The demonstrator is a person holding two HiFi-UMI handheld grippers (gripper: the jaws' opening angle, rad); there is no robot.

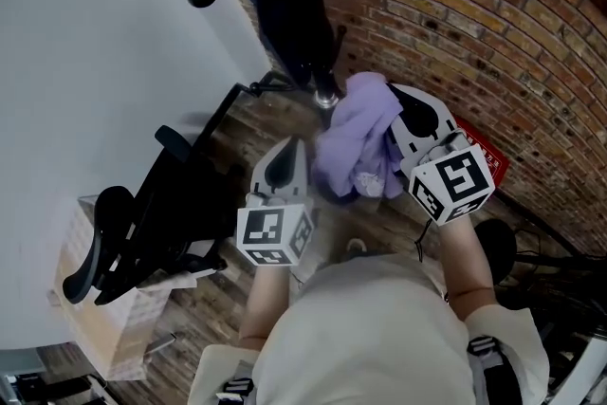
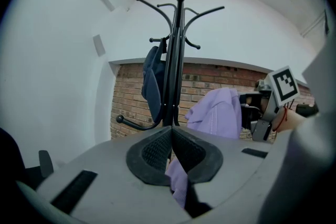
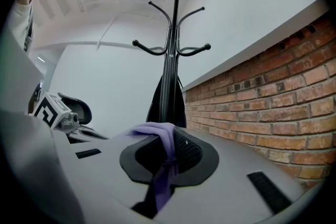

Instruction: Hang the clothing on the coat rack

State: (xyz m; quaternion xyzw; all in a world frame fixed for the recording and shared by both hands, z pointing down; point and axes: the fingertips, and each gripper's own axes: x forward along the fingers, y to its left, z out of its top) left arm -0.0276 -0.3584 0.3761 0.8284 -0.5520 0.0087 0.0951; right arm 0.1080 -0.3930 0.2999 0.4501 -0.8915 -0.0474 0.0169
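Note:
A lilac garment (image 1: 358, 145) hangs bunched between my two grippers, in front of the person's chest. My left gripper (image 1: 290, 152) is shut on its lower left part; a strip of lilac cloth (image 2: 178, 178) shows pinched between the jaws. My right gripper (image 1: 400, 104) is shut on the upper right edge, with the cloth (image 3: 164, 147) draped over the pads. The black coat rack (image 2: 176, 55) stands just ahead, its curved hooks high above both grippers. A dark blue garment (image 2: 152, 84) hangs on the rack's left side. The rack's foot (image 1: 325, 95) is just beyond the lilac garment.
A brick wall (image 1: 474, 14) runs along the right, a white wall (image 1: 85, 33) along the left. A black office chair (image 1: 142, 223) and a cardboard box (image 1: 104, 327) stand to the left on the wooden floor. A red object (image 1: 486, 155) lies by the brick wall.

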